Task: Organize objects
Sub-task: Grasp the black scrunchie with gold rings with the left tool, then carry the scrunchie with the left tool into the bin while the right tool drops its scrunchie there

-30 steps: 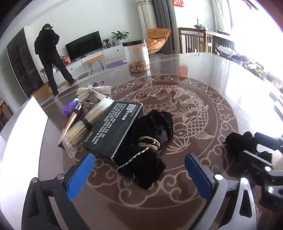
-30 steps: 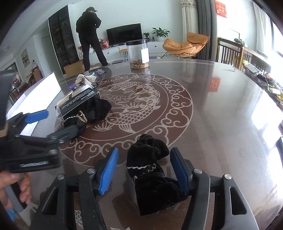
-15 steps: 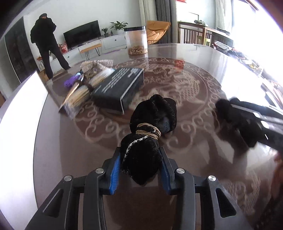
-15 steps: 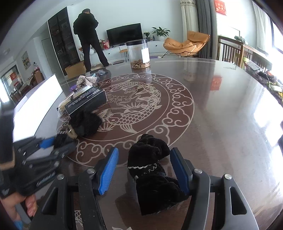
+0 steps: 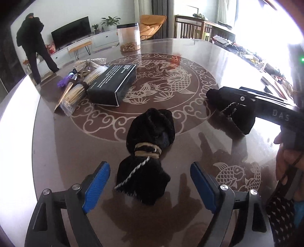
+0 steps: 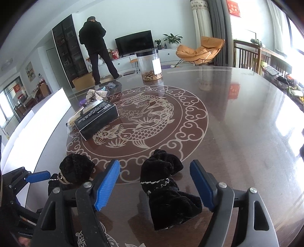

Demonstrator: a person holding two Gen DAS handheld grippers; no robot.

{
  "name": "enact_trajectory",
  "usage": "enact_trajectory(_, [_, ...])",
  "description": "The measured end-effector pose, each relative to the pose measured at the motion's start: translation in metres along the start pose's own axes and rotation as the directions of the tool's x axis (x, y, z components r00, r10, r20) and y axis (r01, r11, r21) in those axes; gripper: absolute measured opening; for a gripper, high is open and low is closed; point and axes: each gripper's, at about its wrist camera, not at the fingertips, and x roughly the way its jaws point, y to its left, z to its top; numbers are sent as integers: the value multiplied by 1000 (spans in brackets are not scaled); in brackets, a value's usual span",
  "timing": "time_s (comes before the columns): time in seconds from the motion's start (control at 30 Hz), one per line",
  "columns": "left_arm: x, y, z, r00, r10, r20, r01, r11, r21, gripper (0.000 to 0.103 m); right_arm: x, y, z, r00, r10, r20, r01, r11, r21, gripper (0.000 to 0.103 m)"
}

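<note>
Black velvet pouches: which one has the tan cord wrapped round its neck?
The pouch between the left gripper's open jaws. Tan cord binds its neck; the pouch at the right gripper shows only white stitching.

We read the raised letters "DAS" on the black body of the right gripper (image 5: 280,115). White print covers the top of the black rectangular cardboard box (image 5: 113,84), but it is too small for us to read.

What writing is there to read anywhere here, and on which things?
"DAS": raised letters on the black body of the right tongs, cut off after that.
Black box: white print on its lid, too small and blurred to read.
Red wall hanging: gold characters, too small to read.
Clear jar: white label, nothing legible.
</note>
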Motion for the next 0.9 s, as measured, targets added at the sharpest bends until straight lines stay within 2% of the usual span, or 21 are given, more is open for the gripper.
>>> enact_trajectory(0.1, [14, -2, 4, 999, 21, -34, -21, 1000, 6, 86, -7, -14, 1, 1000, 14, 27, -16, 998, 65, 77])
enact_trajectory(0.2, [17, 5, 2, 1000, 7, -30, -8, 999, -33, 87, -8, -31, 1, 999, 37, 31, -41, 988, 147, 77])
enact_trajectory(0.27, [15, 9, -1, 1000, 5, -16, -5, 999, -53, 85, -7, -34, 0, 999, 42, 22, -45, 986, 161, 77])
enact_trajectory(0.3, [14, 12, -2, 1000, 8, -7, -9, 998, -61, 75, -5, -32, 0, 999, 39, 14, -41, 988, 147, 77])
enact_trajectory(0.33, [11, 15, -3, 1000, 19, 11, -18, 997, -73, 55, -3, -27, 1, 999, 36, 3, -36, 991, 126, 77])
enact_trajectory(0.37, [9, 18, -3, 1000, 19, 20, -18, 997, -79, 45, 1, -21, 1, 999, 34, -12, -32, 994, 100, 77])
enact_trajectory(0.43, [9, 25, -3, 1000, 9, 24, -7, 995, -100, 35, 9, -5, -2, 998, 13, -54, -12, 1000, 22, 77])
enact_trajectory(0.53, [3, 33, -6, 999, -5, 53, 12, 990, -141, 33, 24, 9, -8, 992, -43, -118, 36, 998, -60, 73])
enact_trajectory(0.6, [-6, 38, -8, 997, -8, 82, 21, 986, -164, 33, 26, 10, -10, 987, -88, -132, 78, 994, -78, 39])
enact_trajectory(0.63, [-14, 41, -8, 995, -14, 102, 32, 984, -177, 33, 20, 7, -9, 991, -70, -117, 64, 996, -59, 36])
enact_trajectory(0.73, [-40, 48, -10, 987, -21, 161, 53, 979, -197, 33, 0, -2, -9, 997, -25, -79, 27, 999, 28, 36])
enact_trajectory(0.8, [-61, 57, -11, 981, -24, 194, 67, 974, -218, 33, -10, -4, -11, 996, 43, -82, -36, 995, 91, 36])
enact_trajectory(0.9, [-91, 77, -14, 973, -32, 230, 92, 962, -257, 33, -17, 19, -11, 984, 137, -110, -124, 986, 111, 36])
